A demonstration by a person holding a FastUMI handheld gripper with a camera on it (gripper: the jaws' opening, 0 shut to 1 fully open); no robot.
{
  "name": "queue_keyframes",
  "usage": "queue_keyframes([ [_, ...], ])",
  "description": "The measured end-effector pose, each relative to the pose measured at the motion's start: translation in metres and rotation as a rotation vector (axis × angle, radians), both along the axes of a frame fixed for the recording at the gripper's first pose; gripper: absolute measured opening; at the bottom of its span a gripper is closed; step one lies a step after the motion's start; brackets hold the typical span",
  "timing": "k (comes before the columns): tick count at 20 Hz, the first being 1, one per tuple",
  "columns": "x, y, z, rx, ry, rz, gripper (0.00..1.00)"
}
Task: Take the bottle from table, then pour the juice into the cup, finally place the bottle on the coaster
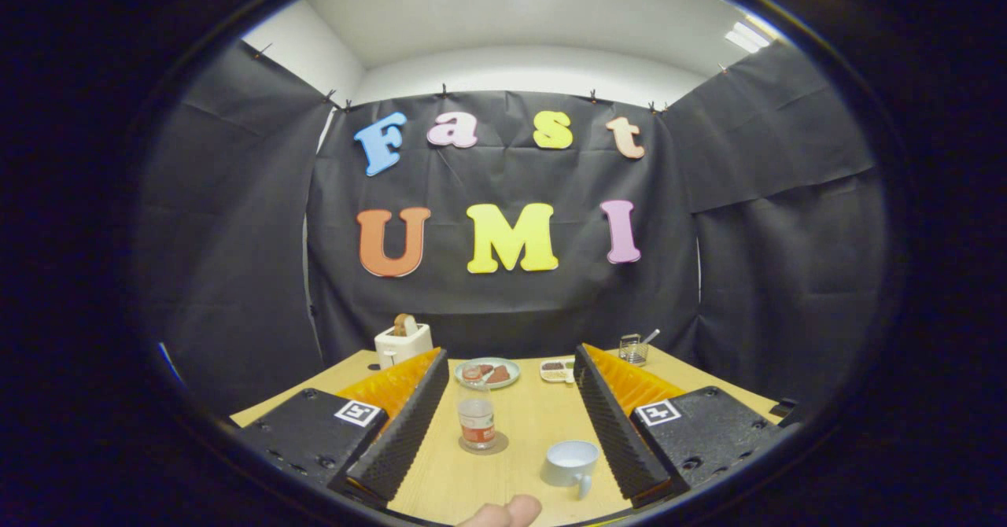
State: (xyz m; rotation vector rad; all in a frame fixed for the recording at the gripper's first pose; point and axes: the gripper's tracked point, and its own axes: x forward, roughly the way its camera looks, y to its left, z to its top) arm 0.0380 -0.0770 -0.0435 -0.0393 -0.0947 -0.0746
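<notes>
All three steps look done: the bottle [477,423] stands on its coaster [483,445] between the wide-open, empty jaws [508,440], cup [571,462] beside it.

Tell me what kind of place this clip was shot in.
Probably a staged recording booth dressed as a breakfast table: black cloth walls around a wooden table holding a toaster, a plate of food and a bottle between the open claw fingers.

Matt wood-grain table [543,417] – clear plastic bottle [476,413], glossy cup [571,462], ribbed fingers [401,425]
</notes>
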Motion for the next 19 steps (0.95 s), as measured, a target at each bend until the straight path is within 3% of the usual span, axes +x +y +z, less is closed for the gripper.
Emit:
queue_keyframes([
  [9, -0.041, 0.018, 0.075, -0.172, -0.033, -0.056, 1.0],
  [13, -0.046, 0.033, 0.08, -0.03, 0.011, 0.003, 1.0],
  [19, -0.061, 0.035, 0.09, -0.002, 0.064, -0.001, 1.0],
])
